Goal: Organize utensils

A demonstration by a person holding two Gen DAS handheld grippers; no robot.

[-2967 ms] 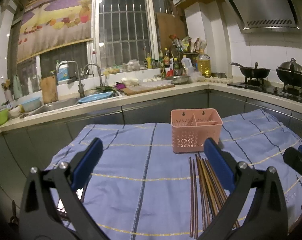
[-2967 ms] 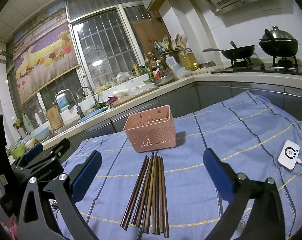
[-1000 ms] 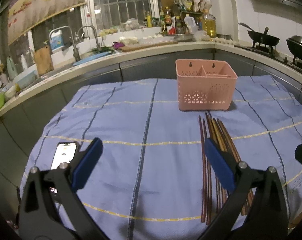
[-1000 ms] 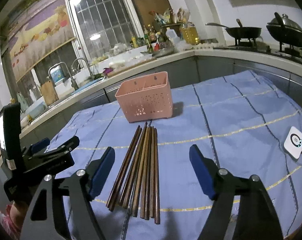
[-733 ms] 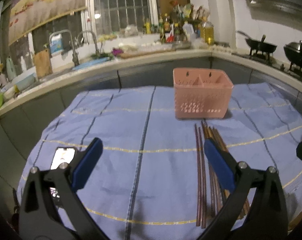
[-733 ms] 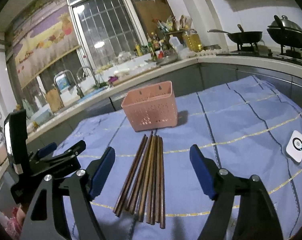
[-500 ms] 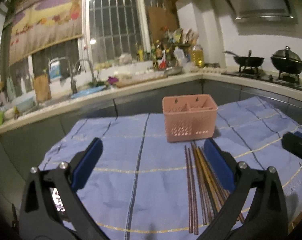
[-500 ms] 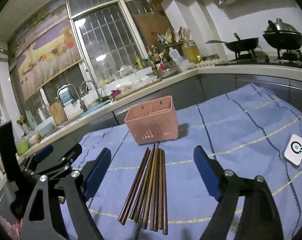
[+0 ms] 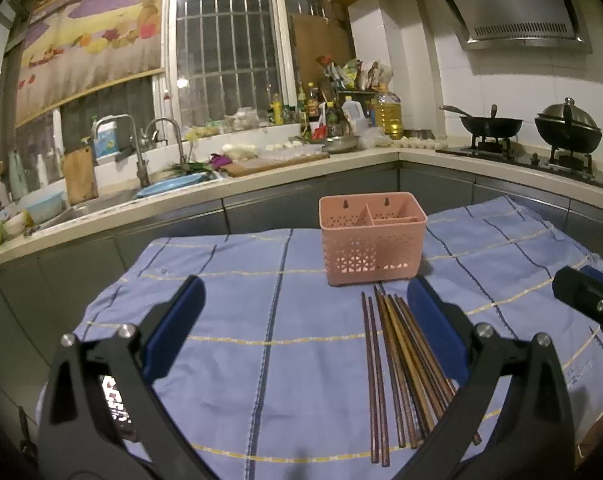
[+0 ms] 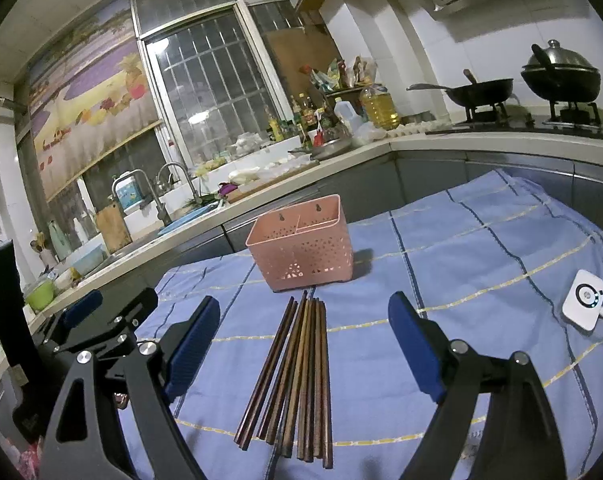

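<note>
A pink perforated utensil basket with two compartments stands empty on the blue cloth; it also shows in the right wrist view. Several brown wooden chopsticks lie side by side in front of it, also in the right wrist view. My left gripper is open and empty, held above the cloth left of the chopsticks. My right gripper is open and empty, held above the chopsticks' near half. The left gripper's body shows at the left of the right wrist view.
A blue checked cloth covers the table. A white round-button device with a cable lies at the right. A phone lies near the left edge. A kitchen counter, sink and stove with woks stand behind.
Both grippers dipped toward the table and have tilted back up to a level view. The right gripper's jaws narrowed slightly and stay open. The chopsticks and basket have not moved.
</note>
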